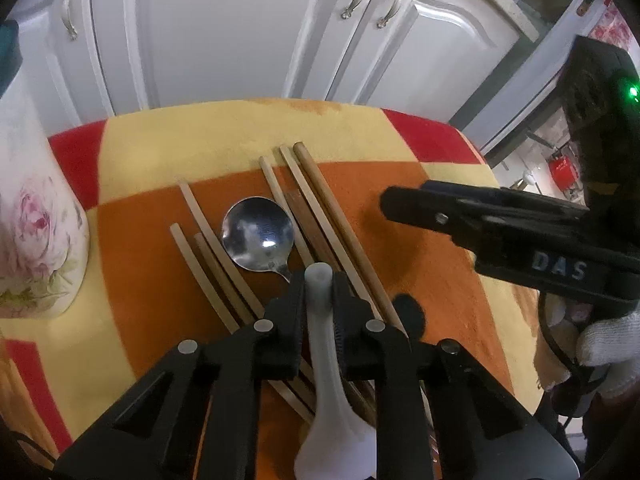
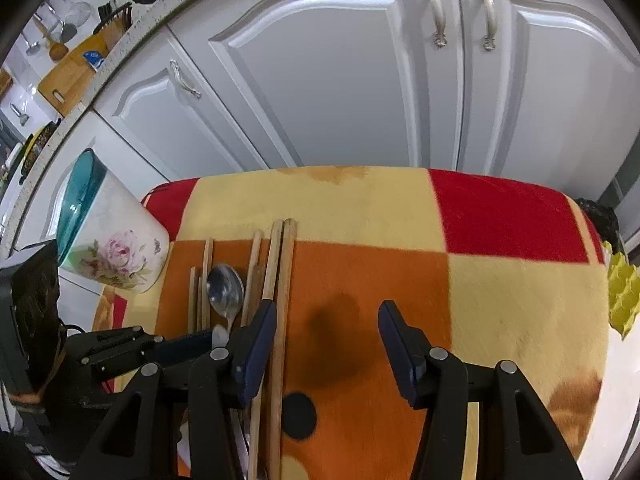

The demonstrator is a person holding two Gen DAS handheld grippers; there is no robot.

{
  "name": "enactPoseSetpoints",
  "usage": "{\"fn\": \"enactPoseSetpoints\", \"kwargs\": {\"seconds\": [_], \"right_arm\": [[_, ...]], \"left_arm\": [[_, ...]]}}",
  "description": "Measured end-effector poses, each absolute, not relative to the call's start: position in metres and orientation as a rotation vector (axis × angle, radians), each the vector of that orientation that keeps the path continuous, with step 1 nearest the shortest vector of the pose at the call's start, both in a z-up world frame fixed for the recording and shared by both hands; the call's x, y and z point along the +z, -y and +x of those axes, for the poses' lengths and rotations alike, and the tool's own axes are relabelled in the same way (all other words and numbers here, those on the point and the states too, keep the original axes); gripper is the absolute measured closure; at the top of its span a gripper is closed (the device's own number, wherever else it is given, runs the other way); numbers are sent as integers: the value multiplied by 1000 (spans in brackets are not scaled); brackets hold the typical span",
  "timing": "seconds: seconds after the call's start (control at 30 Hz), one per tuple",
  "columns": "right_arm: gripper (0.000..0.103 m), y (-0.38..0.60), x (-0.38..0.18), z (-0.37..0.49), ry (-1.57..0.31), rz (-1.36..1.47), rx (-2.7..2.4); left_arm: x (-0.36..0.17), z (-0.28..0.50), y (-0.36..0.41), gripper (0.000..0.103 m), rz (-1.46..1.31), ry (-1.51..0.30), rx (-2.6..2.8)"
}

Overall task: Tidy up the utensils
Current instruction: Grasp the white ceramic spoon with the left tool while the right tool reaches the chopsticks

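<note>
Task barely begun, by my read: wooden chopsticks (image 1: 320, 216) and shiny metal spoon (image 1: 258, 234) lie loose on the orange-yellow-red blanket over the bench (image 1: 420, 248), frame centre. White floral holder w/ teal rim (image 2: 114, 248), mid left in right view, shows nothing in it.

My left gripper (image 1: 318, 280): jaws pinching handle of translucent white plastic spoon (image 1: 320, 340), low centre.

My right gripper (image 2: 327, 316): jaws spread approx halfway, nothing gripped; left jaw just beside outermost chopstick.

Right of my right gripper (image 2: 328, 340) the cloth (image 2: 500, 320) lies bare; to its left, chopsticks (image 2: 280, 320), metal spoon (image 2: 225, 290) and floral holder (image 2: 116, 248) crowd my way.
</note>
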State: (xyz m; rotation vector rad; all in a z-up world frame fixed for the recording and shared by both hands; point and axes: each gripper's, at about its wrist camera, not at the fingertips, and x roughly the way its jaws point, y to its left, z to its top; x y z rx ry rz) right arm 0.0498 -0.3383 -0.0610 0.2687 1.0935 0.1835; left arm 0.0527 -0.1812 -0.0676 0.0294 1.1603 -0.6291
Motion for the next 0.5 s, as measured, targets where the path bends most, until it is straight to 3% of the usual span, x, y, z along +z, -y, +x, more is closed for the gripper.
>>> {"fn": "enactPoseSetpoints", "kwargs": {"seconds": [0.13,0.27,0.5], "right_arm": [[63,330,-67,65,-1106,275,213],[80,317,-77,82,-1133,249,221],[95,298,-85,98,-1153,142,215]], "left_arm": [[-59,47,173,91,32,-1130,-628],[-50,42,160,91,15,-1104,-619],[-44,36,138,91,-45,-1094,-578]]}}
